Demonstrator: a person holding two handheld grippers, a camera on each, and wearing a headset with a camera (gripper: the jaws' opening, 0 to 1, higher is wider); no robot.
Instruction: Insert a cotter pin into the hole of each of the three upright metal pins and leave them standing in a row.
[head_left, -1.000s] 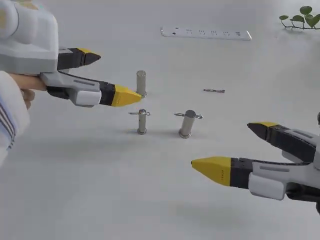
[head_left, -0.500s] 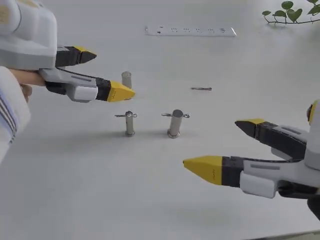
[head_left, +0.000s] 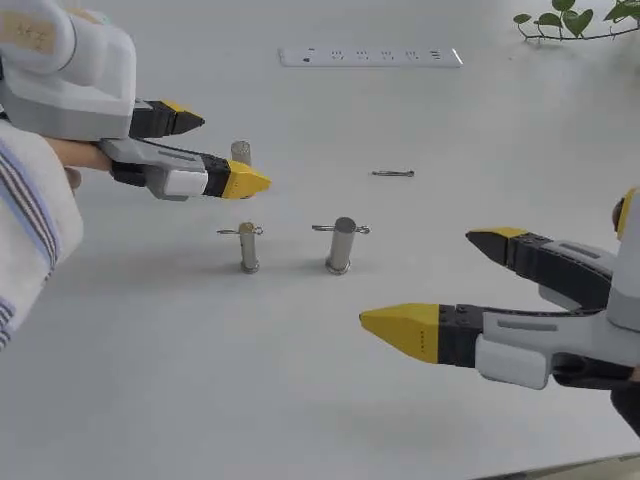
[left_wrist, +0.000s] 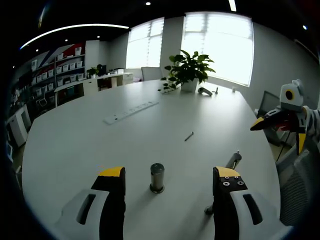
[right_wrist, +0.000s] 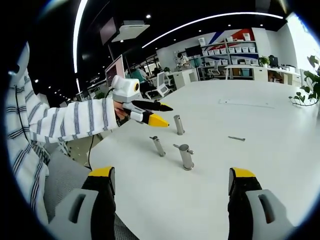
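Left gripper (left_wrist: 170, 175), jaws wide and empty, has edged forward to bracket the bare metal pin (head_left: 241, 152). Loose cotter pin (head_left: 392, 173) lies right of it, likely the last insertion. Right gripper (head_left: 415, 277) gapes empty.

3 mtl pins (head_left: 341, 248), 3 cotters (head_left: 393, 173) (1 loose)

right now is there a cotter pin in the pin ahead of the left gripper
No, in the left gripper view the metal pin stands bare, and a loose cotter pin lies beyond it.
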